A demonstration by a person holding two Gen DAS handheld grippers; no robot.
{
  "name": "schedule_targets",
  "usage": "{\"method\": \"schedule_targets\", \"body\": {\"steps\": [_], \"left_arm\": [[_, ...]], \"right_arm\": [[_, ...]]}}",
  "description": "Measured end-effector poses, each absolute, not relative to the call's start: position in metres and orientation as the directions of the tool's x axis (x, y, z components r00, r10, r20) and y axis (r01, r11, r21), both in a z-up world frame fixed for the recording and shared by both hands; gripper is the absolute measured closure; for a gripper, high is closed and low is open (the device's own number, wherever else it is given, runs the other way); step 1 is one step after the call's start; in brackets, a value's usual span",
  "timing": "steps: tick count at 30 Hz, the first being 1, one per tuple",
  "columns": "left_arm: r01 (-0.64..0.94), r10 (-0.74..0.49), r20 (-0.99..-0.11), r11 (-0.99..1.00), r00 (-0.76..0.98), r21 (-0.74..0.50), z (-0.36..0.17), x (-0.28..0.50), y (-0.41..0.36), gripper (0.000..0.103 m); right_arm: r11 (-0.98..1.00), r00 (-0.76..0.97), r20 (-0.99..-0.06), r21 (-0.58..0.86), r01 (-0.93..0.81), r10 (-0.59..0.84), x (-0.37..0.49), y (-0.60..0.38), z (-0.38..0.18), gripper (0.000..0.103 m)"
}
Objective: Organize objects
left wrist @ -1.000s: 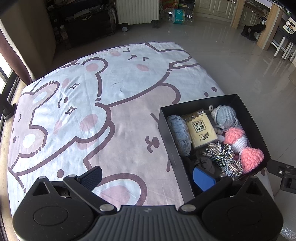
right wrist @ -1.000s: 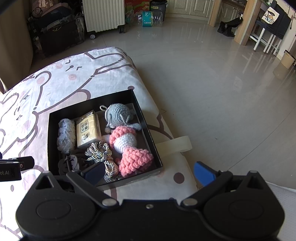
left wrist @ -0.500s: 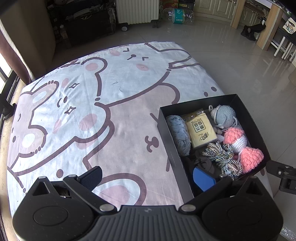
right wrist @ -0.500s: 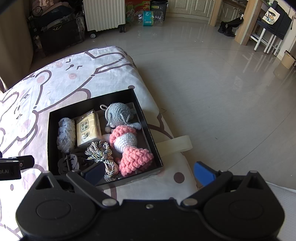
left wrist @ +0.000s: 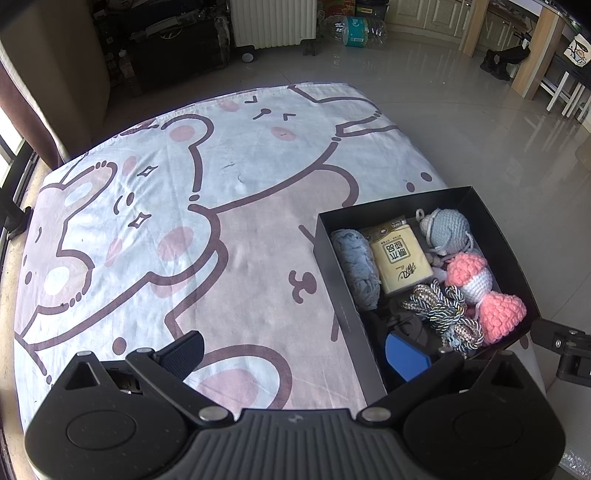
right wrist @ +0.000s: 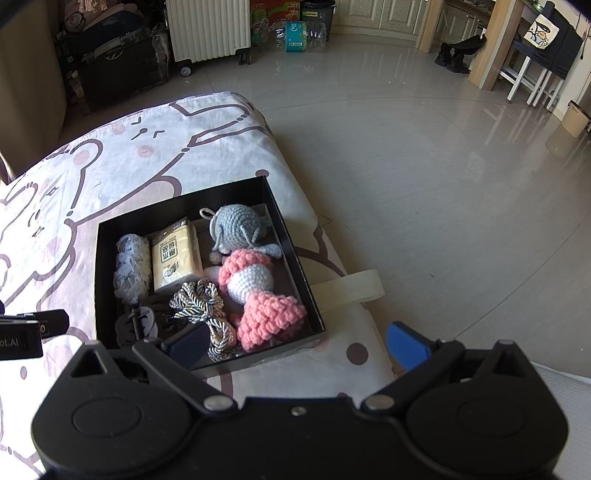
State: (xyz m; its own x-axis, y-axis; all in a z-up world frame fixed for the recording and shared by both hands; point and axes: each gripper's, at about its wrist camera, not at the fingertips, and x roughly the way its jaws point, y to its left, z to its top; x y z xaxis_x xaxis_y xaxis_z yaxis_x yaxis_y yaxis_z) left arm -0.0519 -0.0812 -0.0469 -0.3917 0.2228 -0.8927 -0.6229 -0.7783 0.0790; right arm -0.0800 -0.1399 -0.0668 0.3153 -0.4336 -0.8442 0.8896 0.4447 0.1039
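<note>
A black box sits at the bed's right edge. It holds a blue-grey yarn bundle, a yellow tissue pack, a grey crochet toy, a pink and white crochet toy, a pink crochet heart, a braided cord and a dark item. My left gripper is open and empty above the box's near left wall. My right gripper is open and empty above the box's near right corner.
The bed carries a cartoon-print sheet. A cream strap hangs off the bed's right side over the tiled floor. A white radiator, bottles and dark cases stand at the far wall.
</note>
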Motion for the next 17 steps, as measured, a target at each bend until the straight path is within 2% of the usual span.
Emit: {"method": "schedule_targets", "body": {"steps": [17], "left_arm": [[-0.642, 0.235, -0.892, -0.762, -0.386, 0.077, -0.0460, -0.0511, -0.0799, 0.000]], "right_arm": [[0.445, 0.314, -0.845, 0.103, 0.890, -0.433, -0.0796, -0.1403, -0.0663, 0.000]]}}
